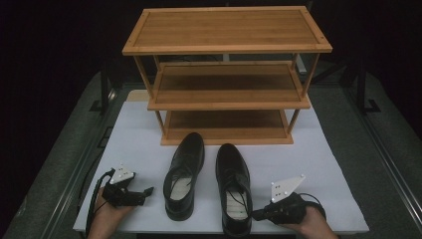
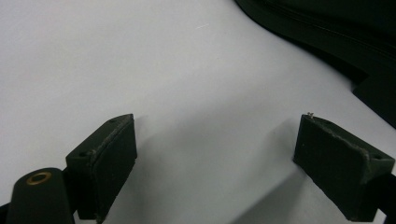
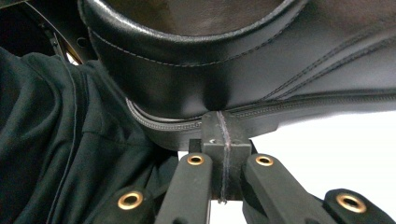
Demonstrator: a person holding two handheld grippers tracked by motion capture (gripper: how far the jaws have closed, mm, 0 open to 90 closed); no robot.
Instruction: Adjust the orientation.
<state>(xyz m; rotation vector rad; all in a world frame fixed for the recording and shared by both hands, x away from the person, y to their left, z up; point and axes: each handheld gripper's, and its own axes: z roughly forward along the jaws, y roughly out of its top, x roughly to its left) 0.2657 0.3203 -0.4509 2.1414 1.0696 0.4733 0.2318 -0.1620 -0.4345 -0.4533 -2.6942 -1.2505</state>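
From the high view I see two black leather lace-up shoes side by side on the white table top (image 1: 139, 144), toes toward the three-tier bamboo shoe rack (image 1: 226, 30). The left shoe (image 1: 185, 172) lies between my grippers, well apart from the left gripper (image 1: 148, 190). The right shoe (image 1: 233, 186) has its heel just beside the right gripper (image 1: 255, 215).

My right gripper view adds what the high view cannot: the right gripper's (image 3: 223, 133) jaws are pressed fully together, pad against pad, holding nothing, with their joined tip touching the heel of the right shoe (image 3: 196, 79) at its stitched sole edge. A dark sleeve (image 3: 51, 140) shows at the left there.

My left gripper view shows the left gripper (image 2: 215, 140) with its jaws standing wide apart over bare white table, holding nothing; the edge of the left shoe (image 2: 327, 23) shows in the upper corner.
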